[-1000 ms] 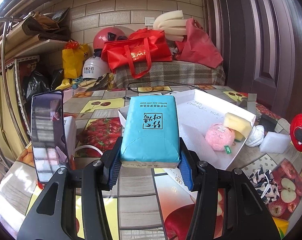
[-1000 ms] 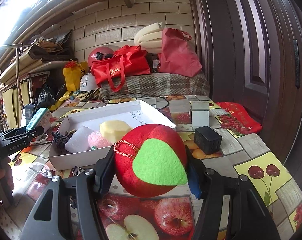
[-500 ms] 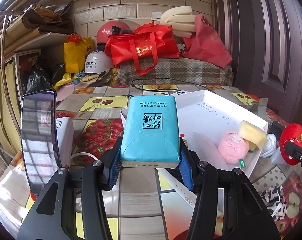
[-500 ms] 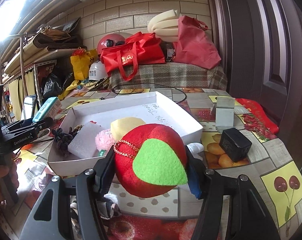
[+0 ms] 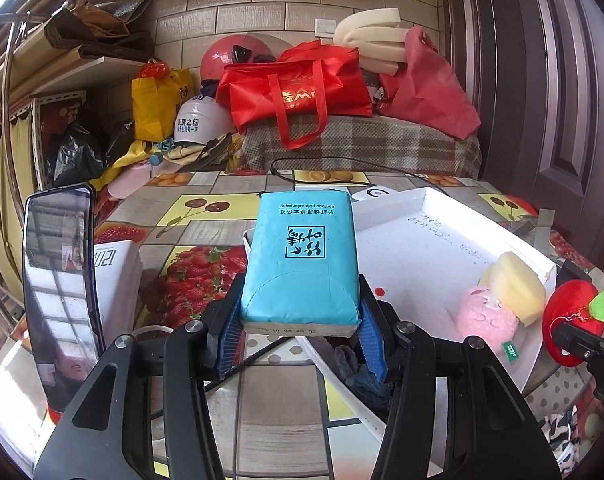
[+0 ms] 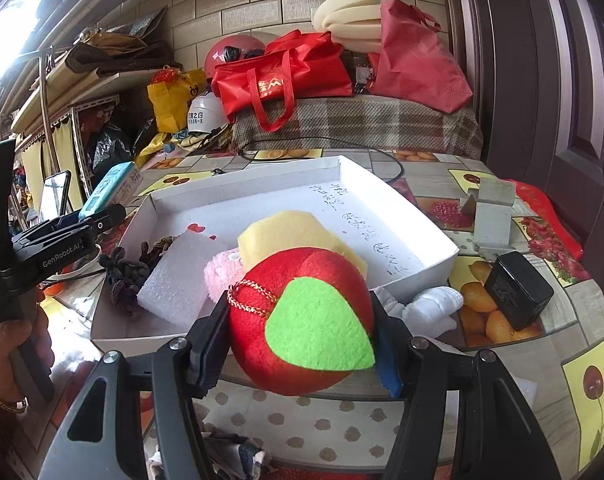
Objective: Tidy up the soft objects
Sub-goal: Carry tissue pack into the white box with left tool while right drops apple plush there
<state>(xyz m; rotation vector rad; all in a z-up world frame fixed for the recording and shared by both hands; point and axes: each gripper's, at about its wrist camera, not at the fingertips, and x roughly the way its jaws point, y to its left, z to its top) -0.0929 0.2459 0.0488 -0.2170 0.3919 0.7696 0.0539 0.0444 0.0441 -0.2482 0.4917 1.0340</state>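
A tabletop (image 5: 205, 208) covered in fruit-print oilcloth runs back to a plaid-draped bench (image 5: 362, 144) piled with red bags (image 5: 297, 80) and helmets, against a tan brick wall (image 5: 241, 0); a dark door stands on the right.

The left gripper (image 5: 299, 334) is clamped on a teal tissue pack (image 5: 302, 260) — blue pads pressing both long sides at its near end. The pack's long axis runs straight away from the gripper, over the near corner of the white box (image 5: 538, 258).

The right gripper (image 6: 297, 346) squeezes a red plush apple (image 6: 297, 316), green leaf facing the camera, just before the box's near wall (image 6: 418, 274). Inside the box lie a yellow sponge (image 6: 285, 228), a pink plush (image 6: 221, 272), a white foam block (image 6: 177, 284) and dark scrunchies (image 6: 125, 272).
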